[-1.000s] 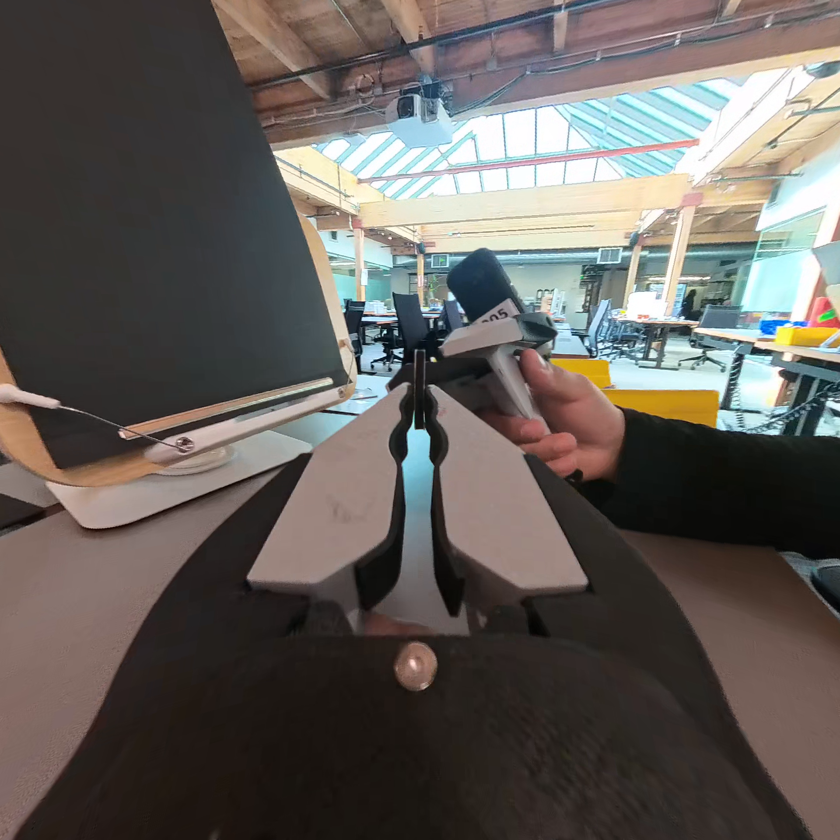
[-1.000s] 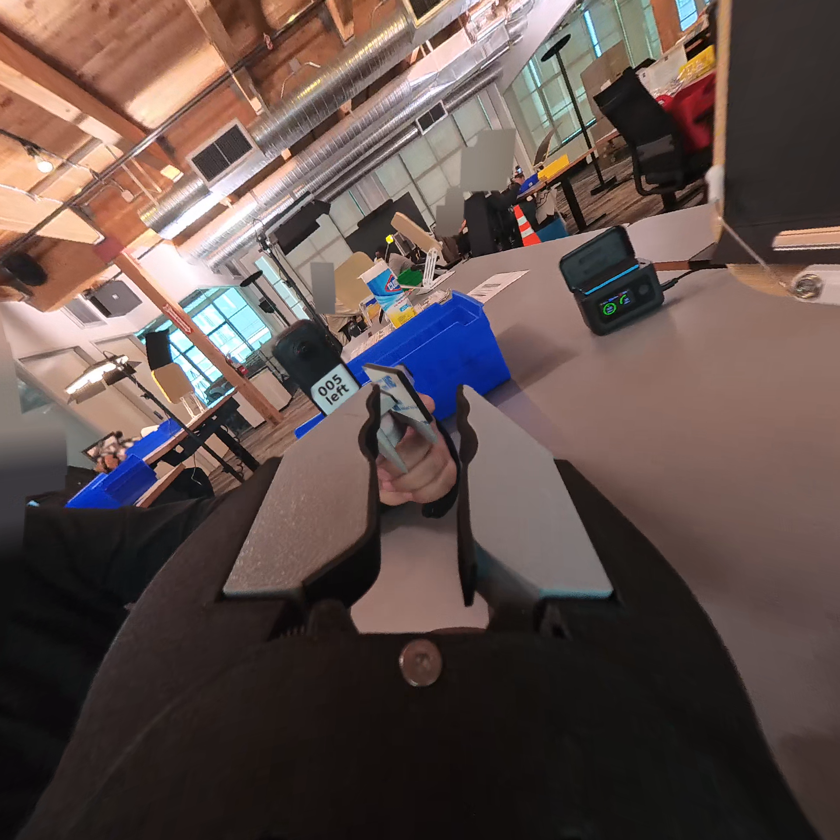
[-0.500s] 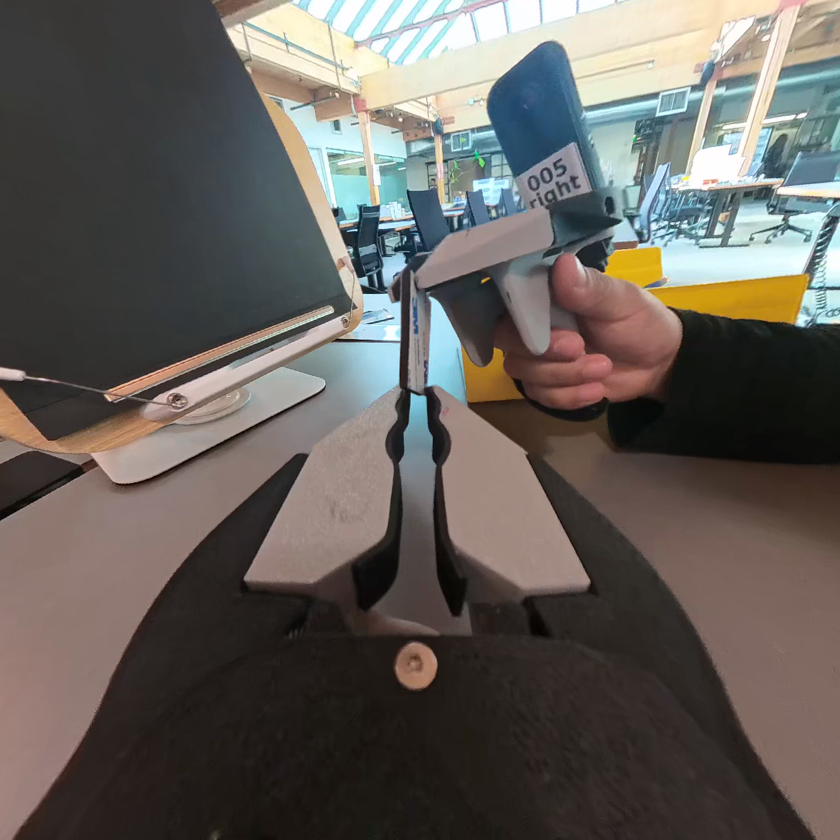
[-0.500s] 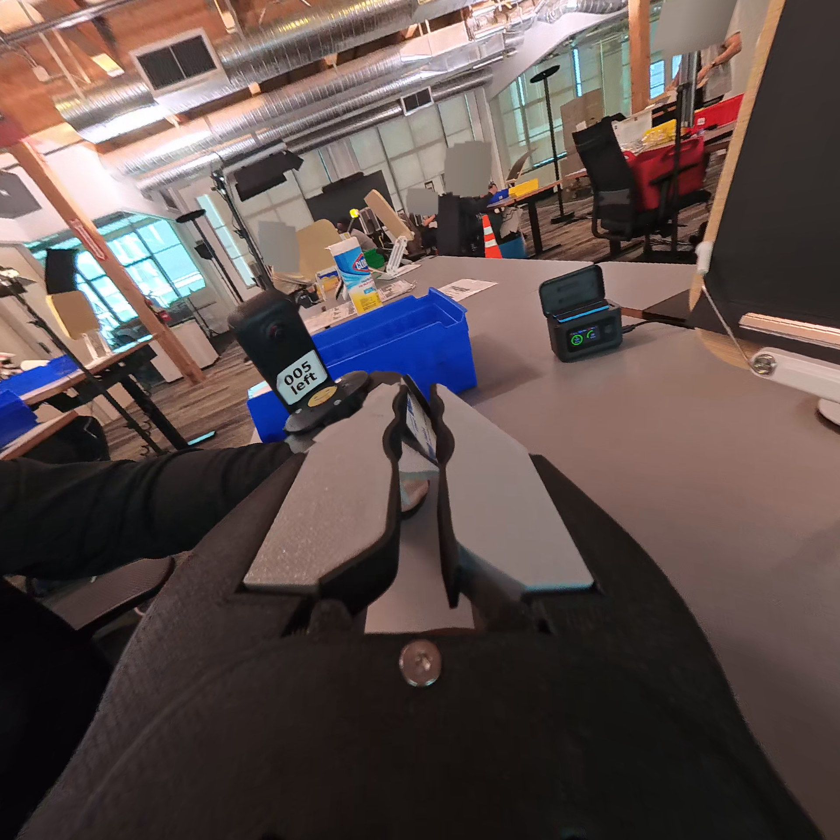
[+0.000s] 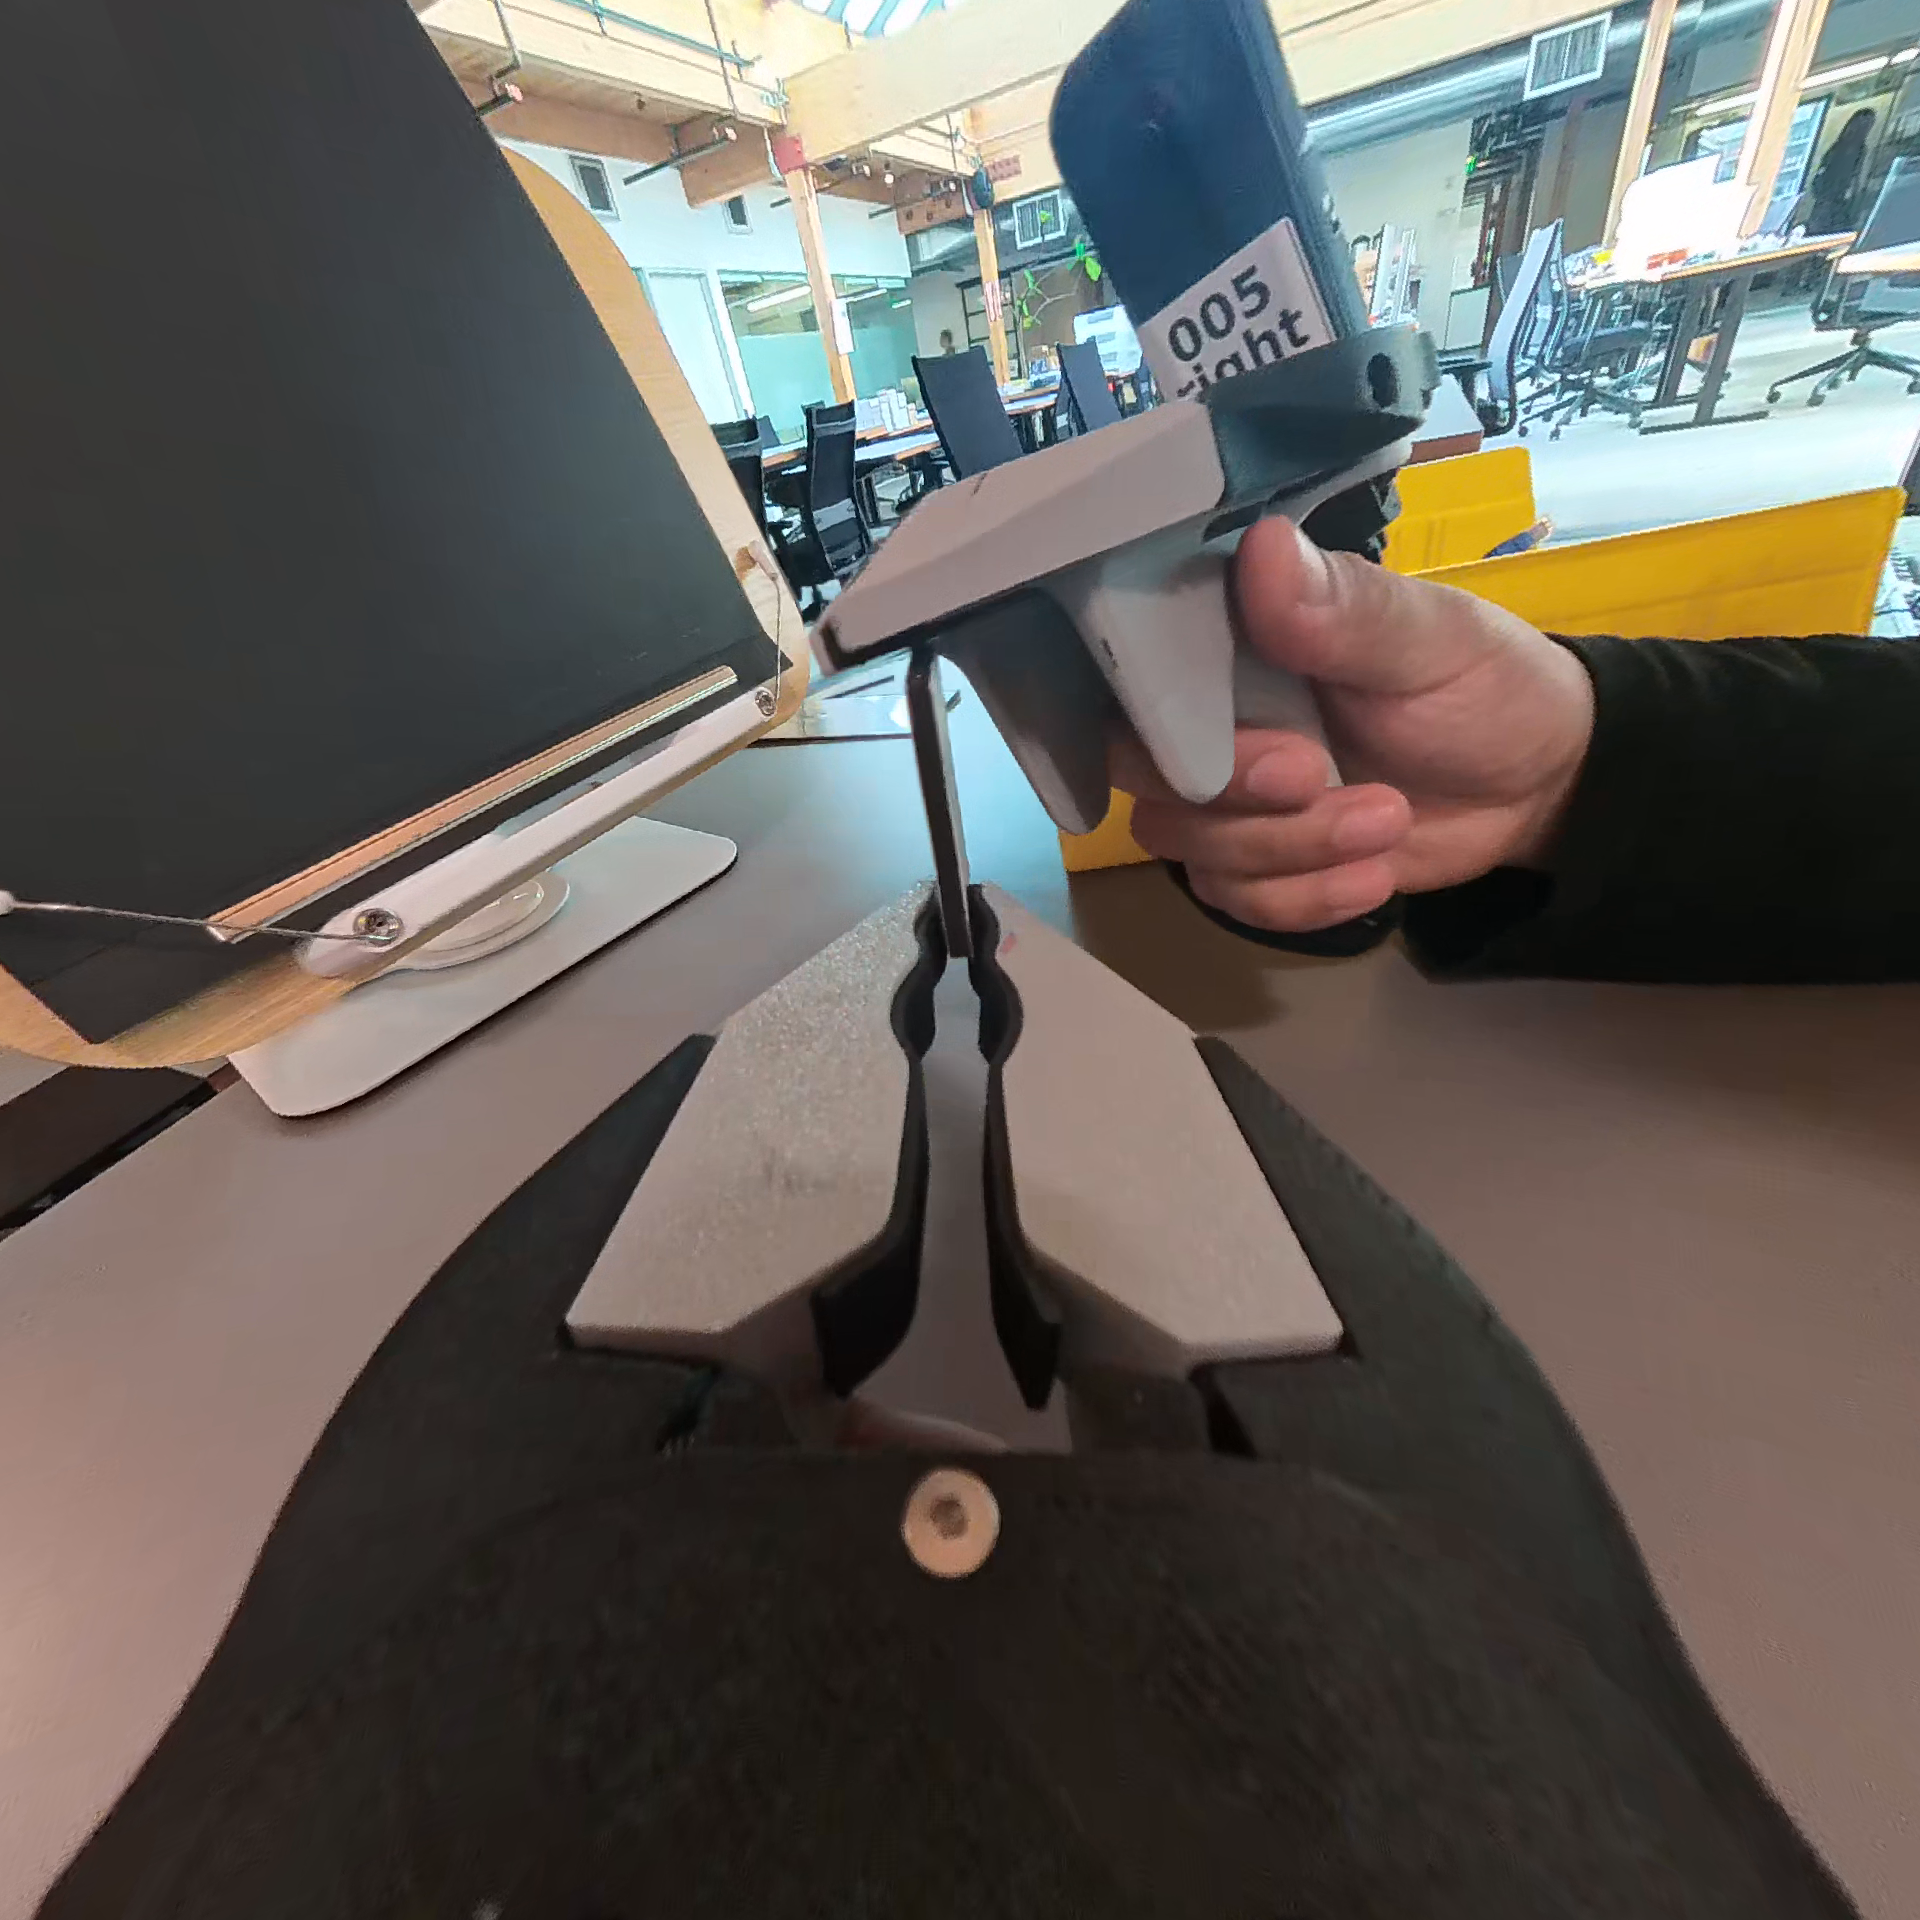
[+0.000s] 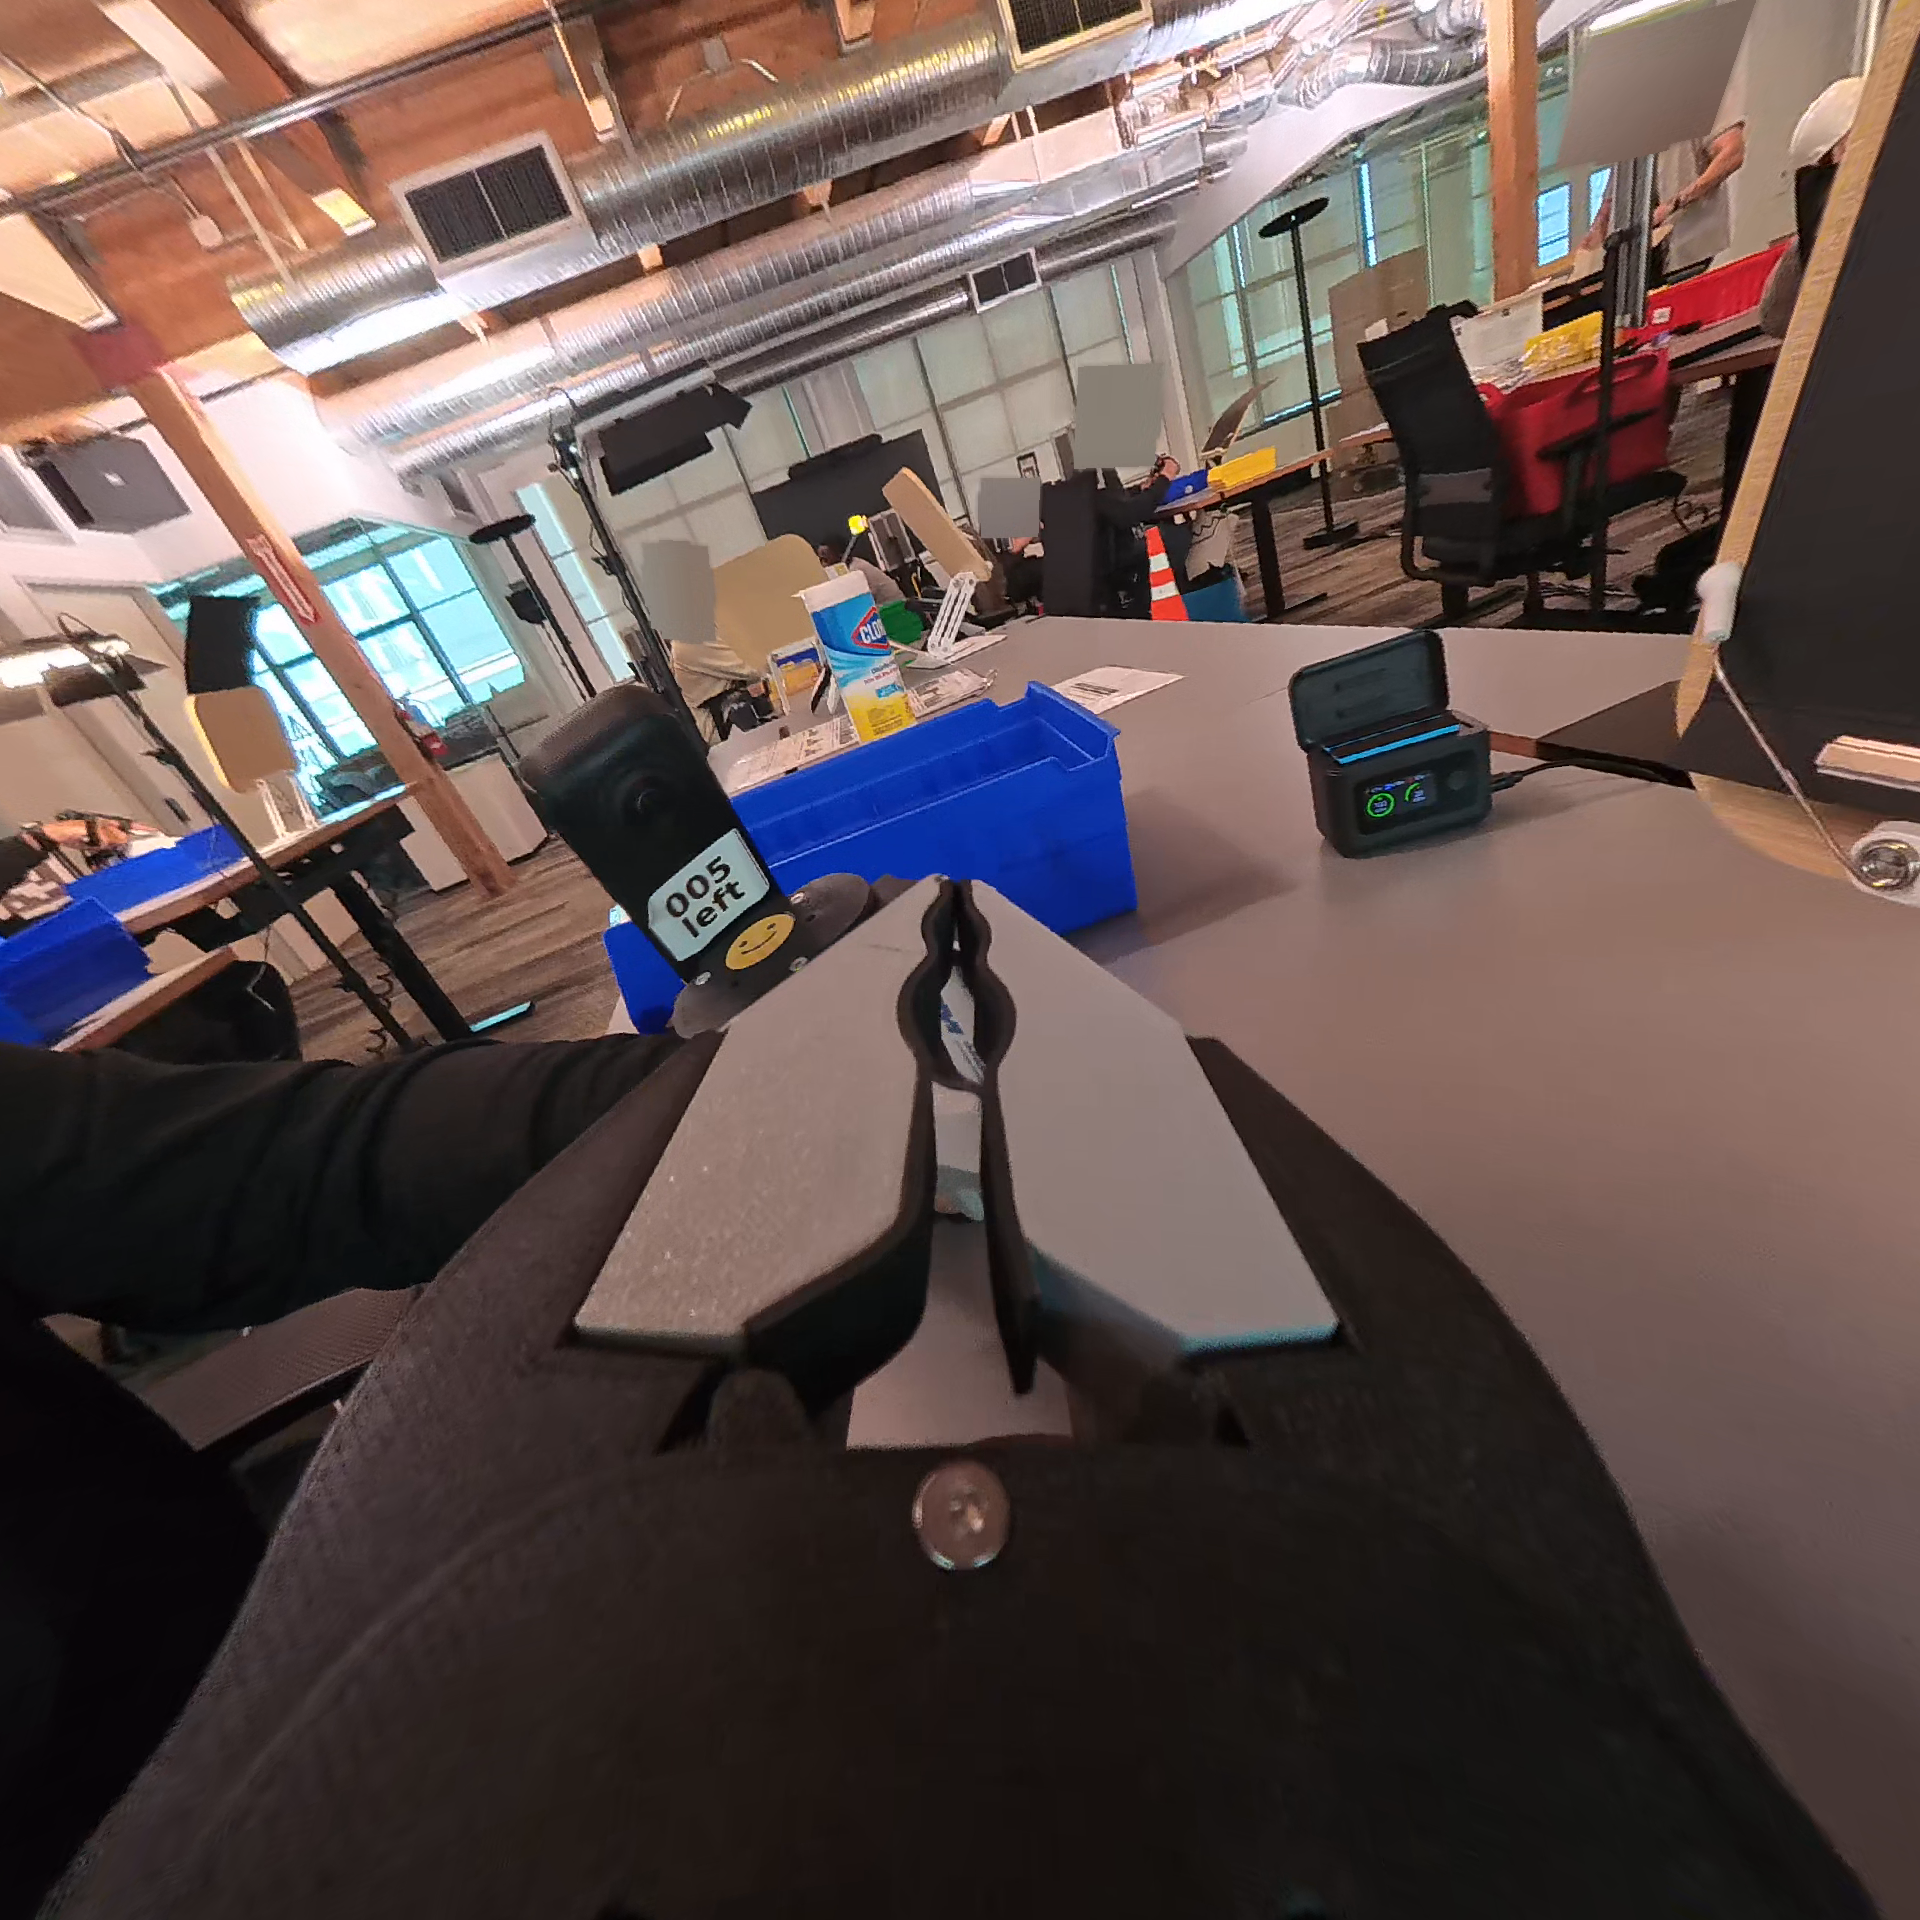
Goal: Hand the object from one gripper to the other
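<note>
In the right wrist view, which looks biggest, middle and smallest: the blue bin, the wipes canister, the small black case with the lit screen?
1. blue bin
2. black case, nearer, so unsure
3. wipes canister, farther off

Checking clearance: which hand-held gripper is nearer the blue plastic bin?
Left hand-held gripper: it sits just before the blue plastic bin; the right hand-held gripper is above, nearer the camera.
</note>
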`<state>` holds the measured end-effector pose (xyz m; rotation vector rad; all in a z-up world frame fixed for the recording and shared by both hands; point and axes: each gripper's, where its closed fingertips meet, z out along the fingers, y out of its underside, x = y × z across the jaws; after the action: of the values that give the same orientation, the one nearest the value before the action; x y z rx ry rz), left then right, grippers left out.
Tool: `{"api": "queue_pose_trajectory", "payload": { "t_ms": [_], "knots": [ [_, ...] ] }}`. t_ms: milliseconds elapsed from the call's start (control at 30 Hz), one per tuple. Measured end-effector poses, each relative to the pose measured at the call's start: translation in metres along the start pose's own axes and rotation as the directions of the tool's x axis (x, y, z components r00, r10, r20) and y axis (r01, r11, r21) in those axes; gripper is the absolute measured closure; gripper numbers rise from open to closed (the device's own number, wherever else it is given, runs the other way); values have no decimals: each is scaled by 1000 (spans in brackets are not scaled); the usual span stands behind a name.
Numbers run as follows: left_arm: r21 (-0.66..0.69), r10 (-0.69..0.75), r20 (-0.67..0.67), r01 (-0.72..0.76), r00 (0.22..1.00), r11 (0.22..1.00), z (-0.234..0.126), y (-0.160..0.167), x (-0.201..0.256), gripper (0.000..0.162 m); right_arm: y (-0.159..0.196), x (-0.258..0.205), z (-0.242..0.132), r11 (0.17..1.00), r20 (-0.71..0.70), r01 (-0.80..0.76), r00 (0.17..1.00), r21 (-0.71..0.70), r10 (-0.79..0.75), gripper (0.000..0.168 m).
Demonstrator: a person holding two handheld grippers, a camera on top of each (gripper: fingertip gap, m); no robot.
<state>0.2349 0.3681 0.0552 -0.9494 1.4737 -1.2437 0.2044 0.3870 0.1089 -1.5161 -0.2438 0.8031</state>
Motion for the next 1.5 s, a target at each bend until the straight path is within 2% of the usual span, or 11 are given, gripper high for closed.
{"api": "queue_pose_trajectory", "payload": {
  "t_ms": [100,167,400,600,900,1033,1133,1233,1300,1333,1500],
  "knots": [
    [12,-9,4,9,1000,1000,-1,-1,-1,162,-2,1,-1,1000,-11,12,1000,6,-12,168],
    [21,-13,8,13,1000,1000,-2,-2,-3,162,-5,5,-3,1000,-37,9,999,23,-8,155],
    [40,-26,46,25,999,999,-4,-4,-11,162,-14,10,-10,996,-24,-58,998,72,59,141],
    [48,-39,82,35,996,998,-4,-5,-18,162,-3,8,-3,998,-5,-63,998,22,63,127],
    [121,-254,-115,267,960,956,-12,-17,-9,162,-5,5,-6,998,20,-52,998,26,52,128],
    [77,-414,-289,452,863,888,-13,-19,6,162,-4,6,-7,997,29,-74,997,17,74,127],
    [51,-446,-318,485,836,873,-13,-18,8,162,8,5,-3,995,50,-90,994,-49,93,129],
    [25,-419,-316,449,851,893,-12,-15,14,162,19,8,2,990,27,-97,995,-102,101,143],
    [1,-397,-296,416,869,909,-9,-12,16,160,23,3,3,987,56,-98,993,-126,105,166],
    [-8,-363,-278,376,889,927,-9,-10,16,159,24,1,3,985,66,-109,991,-133,118,168],
    [-108,47,-105,-58,993,992,-12,15,5,130,18,16,-3,950,10,-289,956,-118,292,168]
  ]
}}
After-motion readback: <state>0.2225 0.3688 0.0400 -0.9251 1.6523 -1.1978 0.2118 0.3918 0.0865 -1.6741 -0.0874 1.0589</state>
